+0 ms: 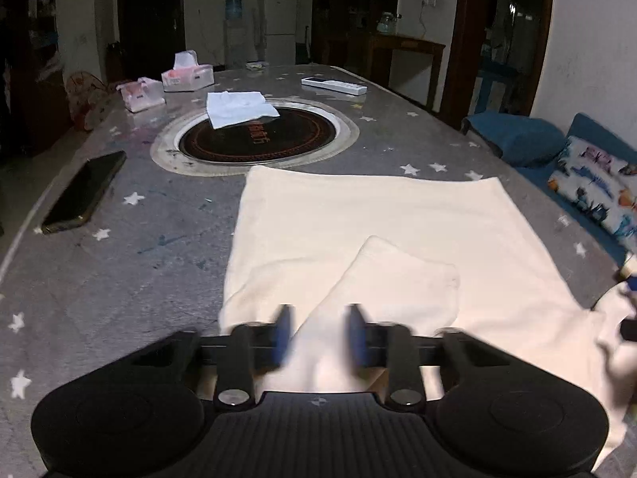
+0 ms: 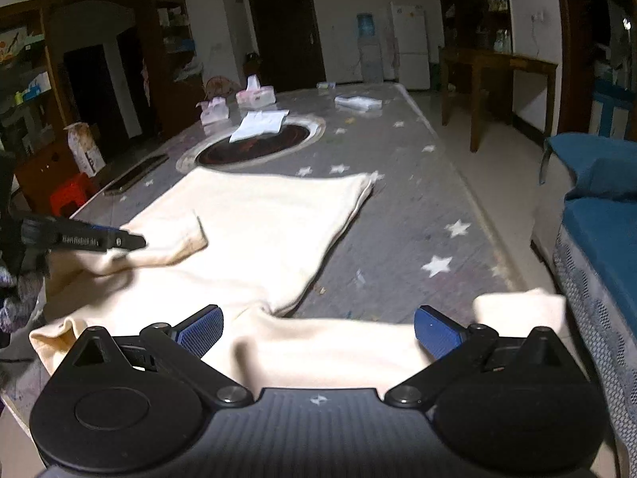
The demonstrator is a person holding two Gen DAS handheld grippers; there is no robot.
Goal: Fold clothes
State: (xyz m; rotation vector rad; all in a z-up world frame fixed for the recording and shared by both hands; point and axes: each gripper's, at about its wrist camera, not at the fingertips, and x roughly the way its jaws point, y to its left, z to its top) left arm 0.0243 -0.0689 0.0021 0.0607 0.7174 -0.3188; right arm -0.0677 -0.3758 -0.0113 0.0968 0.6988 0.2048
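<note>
Cream sleeve [image 1: 382, 279] between left jaws

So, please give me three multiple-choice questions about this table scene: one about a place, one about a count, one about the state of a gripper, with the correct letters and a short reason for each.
1. Where does the small folded white cloth lie?
A. on the dark round plate in the table
B. on the blue sofa
C. on the floor

2. How many pink tissue packs stand on the table?
A. one
B. two
C. four

3. How is the right gripper?
A. shut on the shirt
B. open over a sleeve
C. out of view

Answers:
1 A, the cloth overlaps the round plate.
2 B, one pack and a second pack are visible.
3 B, its fingers stand wide apart above the cream shirt.
</note>
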